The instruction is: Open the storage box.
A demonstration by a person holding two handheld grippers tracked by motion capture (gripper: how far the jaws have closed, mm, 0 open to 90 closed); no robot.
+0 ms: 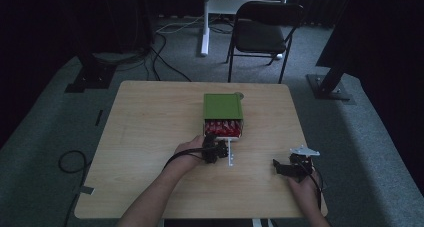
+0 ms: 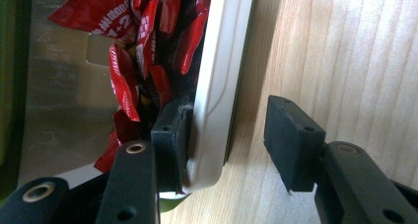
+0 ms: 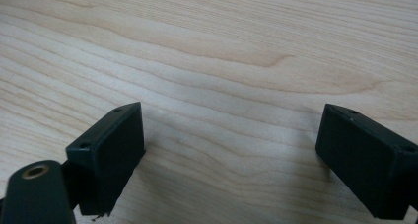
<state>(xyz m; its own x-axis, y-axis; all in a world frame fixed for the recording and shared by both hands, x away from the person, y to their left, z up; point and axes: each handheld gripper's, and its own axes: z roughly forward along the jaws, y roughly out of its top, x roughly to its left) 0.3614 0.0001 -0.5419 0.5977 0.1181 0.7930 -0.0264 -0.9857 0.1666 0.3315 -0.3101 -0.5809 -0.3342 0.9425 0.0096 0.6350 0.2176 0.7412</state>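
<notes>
Now the left gripper (image 2: pixel 224 135) straddles the tray front (image 2: pixel 217 86) of the green box (image 1: pixel 223 107), worktop centre, packets (image 2: pixel 143 36) at eleven o'clock; outer pad apart, it could slip. Right gripper (image 3: pixel 229 160) gapes empty.

A green box (image 1: pixel 223 106) sits mid-bench (image 1: pixel 150 137), red packets (image 1: pixel 223 127) showing at its open near end. The left tool (image 1: pixel 215 148) reaches that end; the right tool (image 1: pixel 292 166) rests well apart. A dark chair (image 1: pixel 262 32) stands beyond.
</notes>
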